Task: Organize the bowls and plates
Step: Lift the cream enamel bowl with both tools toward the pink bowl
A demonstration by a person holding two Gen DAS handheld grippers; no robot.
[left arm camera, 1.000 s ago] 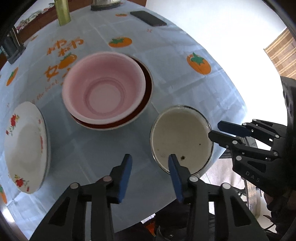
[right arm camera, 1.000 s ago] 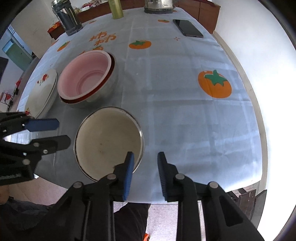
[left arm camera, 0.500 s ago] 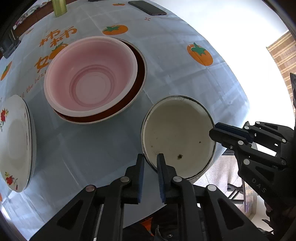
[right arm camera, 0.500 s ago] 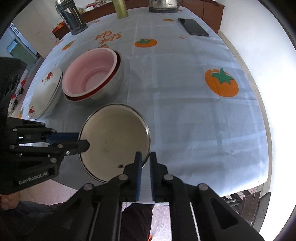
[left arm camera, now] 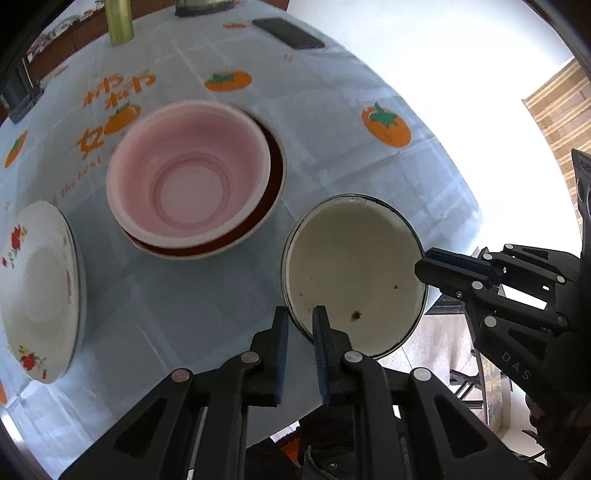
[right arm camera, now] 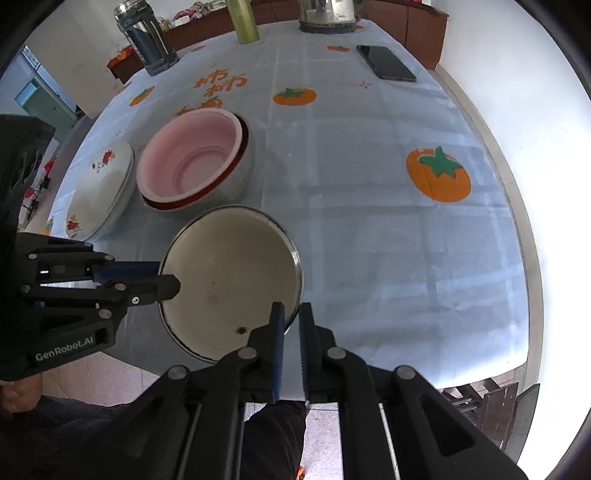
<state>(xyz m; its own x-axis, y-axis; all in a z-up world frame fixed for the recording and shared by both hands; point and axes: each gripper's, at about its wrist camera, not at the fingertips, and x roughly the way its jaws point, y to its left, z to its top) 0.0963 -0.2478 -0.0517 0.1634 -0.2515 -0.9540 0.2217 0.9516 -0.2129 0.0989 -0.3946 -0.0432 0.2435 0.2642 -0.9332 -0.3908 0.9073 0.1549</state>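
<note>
A cream enamel bowl (left arm camera: 354, 269) with a dark rim is held above the table's near edge by both grippers; it also shows in the right wrist view (right arm camera: 229, 273). My left gripper (left arm camera: 300, 321) is shut on its left rim. My right gripper (right arm camera: 291, 314) is shut on its right rim. A pink bowl (left arm camera: 188, 173) sits nested in a red-rimmed bowl (left arm camera: 275, 162) on the tablecloth beyond; the pink bowl also shows in the right wrist view (right arm camera: 192, 162). A white flowered plate (left arm camera: 37, 288) lies at the left, seen too in the right wrist view (right arm camera: 99, 188).
The table (right arm camera: 369, 221) has a pale blue cloth with orange fruit prints. A black phone (right arm camera: 386, 62), a green bottle (right arm camera: 242, 18), a metal kettle (right arm camera: 327, 14) and a dark jar (right arm camera: 146, 40) stand at the far end. The floor shows below the near table edge.
Both grippers closed on the cream bowl's rim and lifted it off the table, toward the near edge. The pink bowl and the plate stayed in place.
</note>
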